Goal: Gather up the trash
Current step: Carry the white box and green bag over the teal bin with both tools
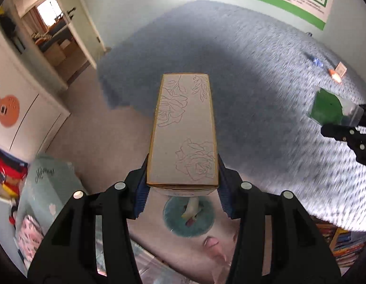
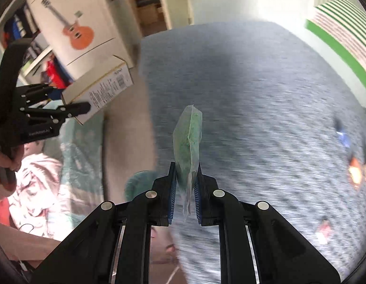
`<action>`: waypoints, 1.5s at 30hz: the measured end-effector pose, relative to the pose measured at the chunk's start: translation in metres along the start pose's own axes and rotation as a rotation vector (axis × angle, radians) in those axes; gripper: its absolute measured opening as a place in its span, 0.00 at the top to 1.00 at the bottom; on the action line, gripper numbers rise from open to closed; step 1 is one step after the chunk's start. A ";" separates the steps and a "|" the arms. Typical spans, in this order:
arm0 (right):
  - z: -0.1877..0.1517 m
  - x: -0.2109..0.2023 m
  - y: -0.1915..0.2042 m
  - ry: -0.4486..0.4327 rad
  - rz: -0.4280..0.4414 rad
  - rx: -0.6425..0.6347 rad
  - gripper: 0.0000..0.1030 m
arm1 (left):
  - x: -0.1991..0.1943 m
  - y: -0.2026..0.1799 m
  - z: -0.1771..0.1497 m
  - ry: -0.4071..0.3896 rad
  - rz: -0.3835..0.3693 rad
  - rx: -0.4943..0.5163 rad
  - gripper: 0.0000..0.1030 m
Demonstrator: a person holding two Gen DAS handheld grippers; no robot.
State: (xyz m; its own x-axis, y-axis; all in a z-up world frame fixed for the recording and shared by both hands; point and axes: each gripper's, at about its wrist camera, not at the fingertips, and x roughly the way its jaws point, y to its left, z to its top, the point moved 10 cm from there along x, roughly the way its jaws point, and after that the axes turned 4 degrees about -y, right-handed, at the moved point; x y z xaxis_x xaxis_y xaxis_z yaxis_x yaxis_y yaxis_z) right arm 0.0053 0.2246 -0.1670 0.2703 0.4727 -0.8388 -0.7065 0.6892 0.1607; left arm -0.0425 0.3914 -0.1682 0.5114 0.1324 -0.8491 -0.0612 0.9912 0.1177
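The left gripper (image 1: 183,177) pinches a long cardboard box (image 1: 184,130). One finger presses on each long side of the box, near its close end. The box sticks straight out past the fingertips. Its top is pale and has rose drawings on it. In the right wrist view the same box (image 2: 97,90) shows its other side, which is white with small print and a bar code, and the left gripper (image 2: 62,108) is clamped on it.

The right gripper (image 2: 186,189) pinches a thin green plastic bag (image 2: 188,142). The blue pads (image 2: 172,196) are pressed close on the bag's lower edge. The bag stands up between the fingers and pokes out past the tips. In the left wrist view the green bag (image 1: 329,110) is far off to the right of the left fingers, held by the right gripper (image 1: 348,127).

Both things are up in the air, above a gray-blue bed cover (image 1: 253,94). The cover is ahead of both pairs of fingers.

Small bits lie on the cover, well past the fingers and to the right: a blue piece (image 1: 316,61), an orange piece (image 1: 334,74) and a little card (image 1: 341,68). They are blurry.

Below the left fingers there is a round teal mat (image 1: 190,215) on the floor. To the left of the fingers there is a white cupboard door with an orange guitar picture (image 1: 7,113).
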 end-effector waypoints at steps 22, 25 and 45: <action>-0.026 0.119 0.167 0.204 0.249 -0.184 0.86 | 0.028 0.097 -0.172 0.176 -0.031 -0.154 0.54; -0.038 0.133 0.173 0.232 0.266 -0.200 0.86 | 0.041 0.095 -0.187 0.199 -0.045 -0.159 0.54; -0.132 0.250 0.175 0.432 0.340 -0.214 0.86 | 0.153 0.058 -0.268 0.354 -0.181 -0.099 0.54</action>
State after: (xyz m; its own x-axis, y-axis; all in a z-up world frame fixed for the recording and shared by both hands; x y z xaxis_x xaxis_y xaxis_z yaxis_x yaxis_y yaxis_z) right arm -0.1375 0.3907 -0.4169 -0.2538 0.3502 -0.9017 -0.8351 0.3910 0.3869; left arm -0.1978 0.4709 -0.4292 0.1956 -0.0672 -0.9784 -0.0881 0.9924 -0.0858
